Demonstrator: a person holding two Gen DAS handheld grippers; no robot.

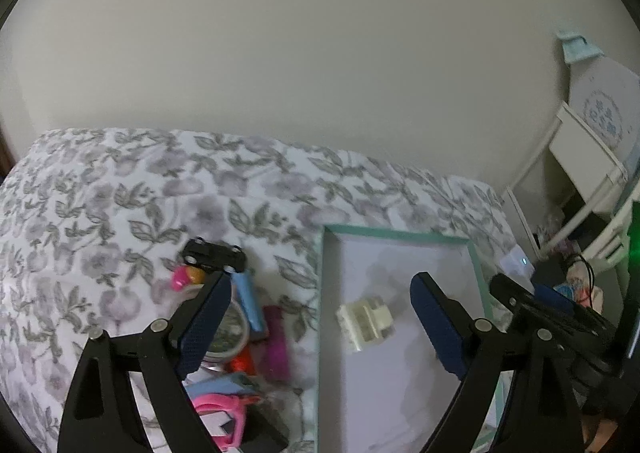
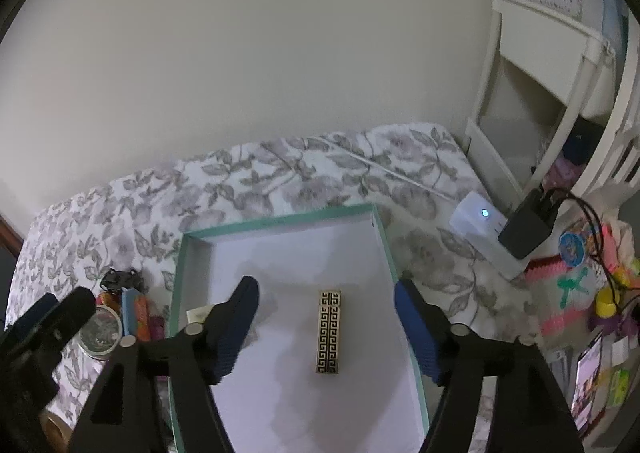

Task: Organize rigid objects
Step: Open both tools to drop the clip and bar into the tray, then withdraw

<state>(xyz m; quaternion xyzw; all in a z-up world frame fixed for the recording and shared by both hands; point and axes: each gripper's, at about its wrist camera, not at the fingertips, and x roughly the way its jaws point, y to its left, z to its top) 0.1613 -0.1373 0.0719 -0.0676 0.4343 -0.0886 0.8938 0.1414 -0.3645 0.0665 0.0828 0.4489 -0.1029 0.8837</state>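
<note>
A shallow white box with a teal rim [image 1: 394, 233] [image 2: 280, 220] lies on a floral bedspread. A cream plastic block [image 1: 365, 319] lies inside it in the left wrist view. A gold-and-black patterned bar [image 2: 329, 331] lies inside it in the right wrist view. My left gripper [image 1: 320, 311] is open and empty above the box's left rim. My right gripper [image 2: 326, 317] is open and empty, straddling the patterned bar from above. A pile left of the box holds a black toy car [image 1: 214, 255] [image 2: 122, 279], a blue stick [image 1: 250, 303], a purple bar [image 1: 276, 343] and pink scissors [image 1: 224, 409].
A round clear-lidded tin [image 2: 100, 331] sits in the pile. A white power strip with a lit dot [image 2: 486, 231] and black plug [image 2: 528, 229] sits at the bed's right edge. White shelving [image 2: 560, 65] and a toy clutter [image 2: 592, 293] stand to the right. A plain wall is behind.
</note>
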